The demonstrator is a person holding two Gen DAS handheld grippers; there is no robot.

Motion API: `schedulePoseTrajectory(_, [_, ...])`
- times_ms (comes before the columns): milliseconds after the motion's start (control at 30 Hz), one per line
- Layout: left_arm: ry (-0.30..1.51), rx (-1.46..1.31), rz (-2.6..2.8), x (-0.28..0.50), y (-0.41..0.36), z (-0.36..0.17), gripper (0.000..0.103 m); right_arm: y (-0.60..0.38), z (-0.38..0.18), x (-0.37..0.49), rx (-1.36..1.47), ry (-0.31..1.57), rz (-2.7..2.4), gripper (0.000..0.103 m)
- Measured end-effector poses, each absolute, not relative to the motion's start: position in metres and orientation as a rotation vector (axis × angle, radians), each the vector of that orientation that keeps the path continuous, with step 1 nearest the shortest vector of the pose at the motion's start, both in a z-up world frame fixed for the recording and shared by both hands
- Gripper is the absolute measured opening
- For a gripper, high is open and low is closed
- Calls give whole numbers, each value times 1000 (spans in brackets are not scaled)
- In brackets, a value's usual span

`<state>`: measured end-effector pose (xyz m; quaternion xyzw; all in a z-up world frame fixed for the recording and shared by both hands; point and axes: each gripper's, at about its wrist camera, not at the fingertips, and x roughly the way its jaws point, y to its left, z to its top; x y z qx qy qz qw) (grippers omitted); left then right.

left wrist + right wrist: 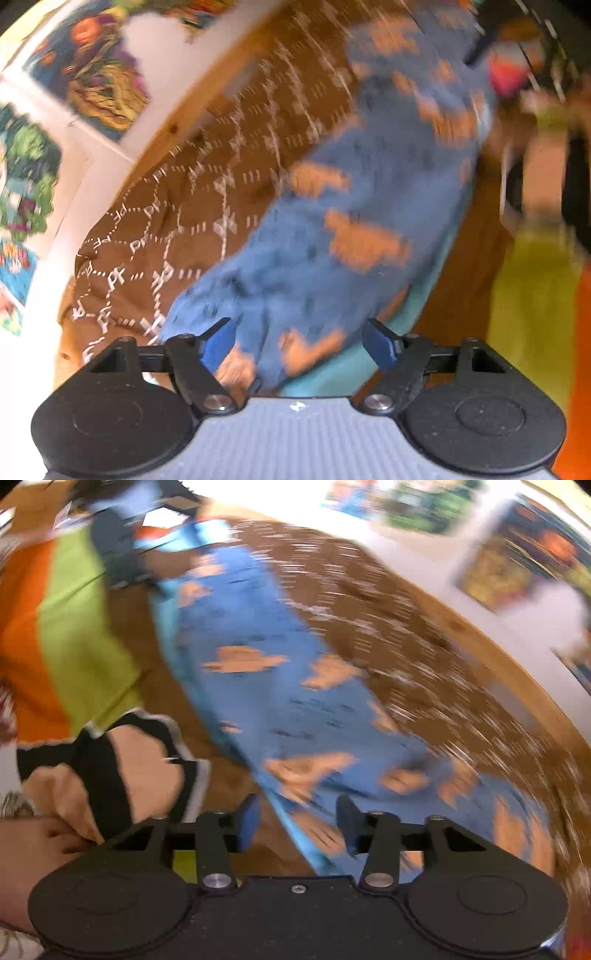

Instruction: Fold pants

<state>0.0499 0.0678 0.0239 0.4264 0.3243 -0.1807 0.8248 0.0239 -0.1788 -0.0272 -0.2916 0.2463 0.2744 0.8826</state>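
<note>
1. Two grippers face one pair of pants (343,206): blue fleece-looking cloth with orange patches and a lighter blue inner face, lying stretched out on a brown patterned cloth (207,192) over a wooden table (184,122).
2. Left gripper (299,343) has its jaws spread wide, with one end of the pants bunched between them; the pads do not press the cloth, so it is released, not grasping.
3. Right gripper (297,823) is likewise spread, and the pants' edge runs between its fingers without being pinched.
4. Both views are blurred by motion, so I cannot tell which end is the waist and which the hems.
5. Handling, as a judgement: the cloth looks soft, light and limp. It should drape and sag from any hold, will not keep a crease by itself, and may drag the brown cloth along if pulled flat across it.
6. Best holds are probably the thick edges: a seam, hem or waistband, taking both layers together so that the top one does not slide off the lower.
7. Pinching the two corners of one end, one per gripper, should carry it over evenly.
</note>
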Motion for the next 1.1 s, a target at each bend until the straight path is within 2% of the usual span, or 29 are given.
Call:
schedulePoseTrajectory(33, [663,844,-394,51,56,27,97,-190,-23,24,-561,520,518,81])
schedulePoseTrajectory(100, [628,713,-439,58,29,29,101,-215,-14,25,-452,537,398,91])
schedulePoseTrajectory(233, [603,568,-571,76,-35,20,101,-274,-2,29,-156,576,217,97])
schedulePoseTrajectory(400, [535,627,-717,82,-106,1,101,-324,6,47,49,617,174,101])
schedulePoseTrajectory(500, [530,673,-781,87,-132,-9,97,-342,8,70,121,643,189,101])
schedulePoseTrajectory(567, [543,682,-792,89,-142,-16,92,-351,9,92,169,658,198,101])
schedulePoseTrajectory(667, [576,700,-780,93,-148,-24,72,-364,7,126,251,674,211,92])
schedulePoseTrajectory(733, [604,731,-758,95,-151,-31,40,-368,5,145,285,682,203,79])
schedulePoseTrajectory(867, [645,760,-750,95,-154,-36,28,-369,-6,177,277,719,94,64])
schedulePoseTrajectory(933, [652,775,-758,94,-155,-36,16,-373,-12,188,324,738,20,57])
schedulePoseTrajectory(1067, [665,802,-763,94,-159,-38,13,-384,-21,198,461,723,-13,54])
schedulePoseTrajectory(1100, [670,800,-761,94,-159,-38,12,-384,-22,199,479,716,-20,50])
